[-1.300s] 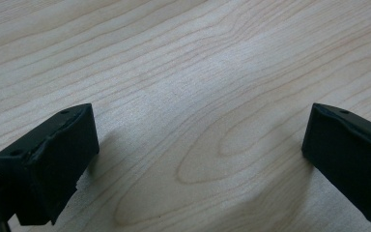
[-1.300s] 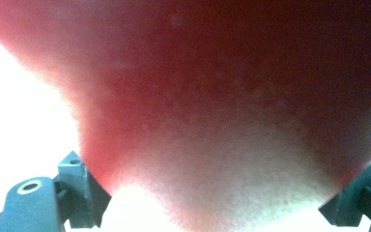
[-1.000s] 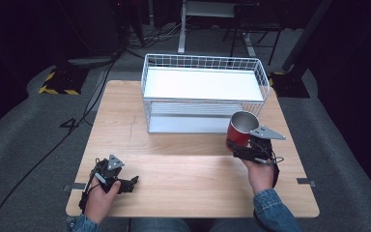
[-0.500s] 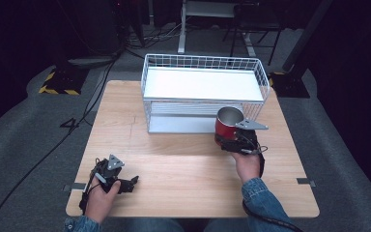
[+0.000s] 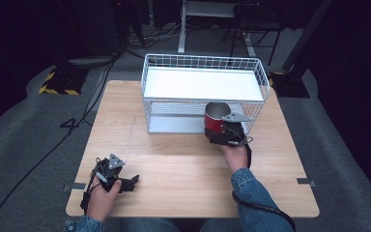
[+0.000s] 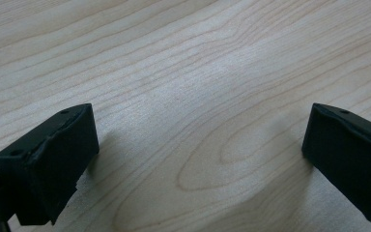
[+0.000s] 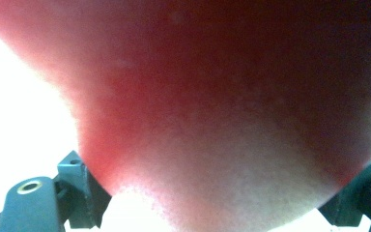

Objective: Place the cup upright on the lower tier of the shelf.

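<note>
A red metal cup [image 5: 214, 122] with a silvery inside hangs tilted just above the table, right in front of the white wire rack [image 5: 203, 86]. My right gripper [image 5: 223, 132] is shut on it from the near side. In the right gripper view the cup's red wall [image 7: 222, 96] looms very close, with the black fingers [image 7: 79, 191] at either side of its base. My left gripper [image 5: 129, 181] lies low at the table's front left, pointing right. Its jaws stand wide open over bare wood [image 6: 198, 154], with nothing between them.
The wire rack has a white top shelf and a lower shelf [image 5: 174, 123] open toward me. The wooden table [image 5: 183, 169] spreads bare between the two hands. Dark floor, cables and a yellow-black striped base [image 5: 58, 87] lie beyond the table edges.
The right hand has carried the red cup leftward along the front of the rack and slightly lower. The left hand and gripper have stayed put.
</note>
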A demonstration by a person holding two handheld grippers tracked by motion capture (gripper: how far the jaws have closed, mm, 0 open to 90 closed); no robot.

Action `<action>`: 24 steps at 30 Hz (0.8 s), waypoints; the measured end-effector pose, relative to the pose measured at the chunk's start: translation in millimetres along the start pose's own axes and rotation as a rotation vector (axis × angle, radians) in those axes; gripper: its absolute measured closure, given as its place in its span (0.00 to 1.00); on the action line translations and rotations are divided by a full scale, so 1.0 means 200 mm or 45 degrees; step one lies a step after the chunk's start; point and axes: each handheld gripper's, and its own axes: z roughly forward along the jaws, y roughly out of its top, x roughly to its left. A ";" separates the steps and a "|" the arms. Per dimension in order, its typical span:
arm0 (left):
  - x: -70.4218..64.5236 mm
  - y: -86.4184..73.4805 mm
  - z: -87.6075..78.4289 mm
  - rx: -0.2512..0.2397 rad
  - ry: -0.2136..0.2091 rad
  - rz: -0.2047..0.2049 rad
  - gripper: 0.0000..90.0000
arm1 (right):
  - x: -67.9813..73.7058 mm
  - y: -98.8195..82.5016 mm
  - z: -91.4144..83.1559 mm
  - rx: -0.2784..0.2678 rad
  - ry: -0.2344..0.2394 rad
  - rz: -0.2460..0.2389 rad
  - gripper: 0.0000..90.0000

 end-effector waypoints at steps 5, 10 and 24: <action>0.00 0.00 0.00 0.002 0.000 0.001 0.00 | 0.02 0.04 0.08 -0.007 -0.012 0.000 0.19; 0.00 0.00 0.00 0.004 -0.001 -0.002 0.00 | 0.02 0.05 0.13 -0.011 -0.017 0.004 0.19; 0.00 0.01 0.01 0.006 -0.006 0.001 0.00 | 0.02 0.09 0.31 -0.048 -0.057 -0.020 0.19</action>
